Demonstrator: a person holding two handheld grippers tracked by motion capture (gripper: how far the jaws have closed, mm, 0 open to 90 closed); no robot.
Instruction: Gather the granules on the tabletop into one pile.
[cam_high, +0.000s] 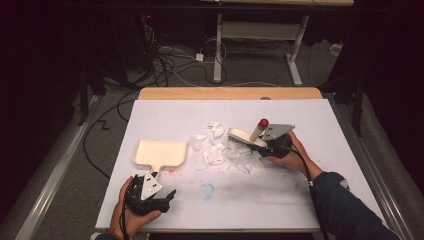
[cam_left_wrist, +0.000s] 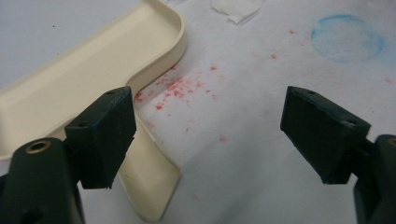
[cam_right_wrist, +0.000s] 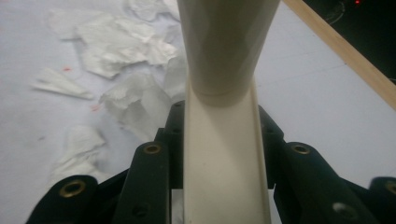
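A cream dustpan (cam_high: 160, 152) lies flat at the left of the white sheet, its handle (cam_left_wrist: 149, 182) pointing toward the near edge. My left gripper (cam_high: 169, 199) (cam_left_wrist: 210, 121) hovers open just right of that handle, which runs under one jaw; nothing sits between the pads. A cream brush (cam_high: 246, 136) with a red-tipped handle (cam_high: 263, 122) is at the centre right, bristles down at the edge of a pile of torn white paper scraps (cam_high: 217, 150) (cam_right_wrist: 121, 42). My right gripper (cam_high: 272, 142) (cam_right_wrist: 222, 121) is shut on the brush's handle (cam_right_wrist: 224, 163).
Red crumbs (cam_high: 170, 172) (cam_left_wrist: 177, 86) and a blue ring stain (cam_high: 206, 190) (cam_left_wrist: 348, 37) mark the sheet near the dustpan. The table's wooden far edge (cam_high: 230, 93) (cam_right_wrist: 345, 51) borders the sheet. Beyond it are floor cables and another table's legs (cam_high: 218, 55).
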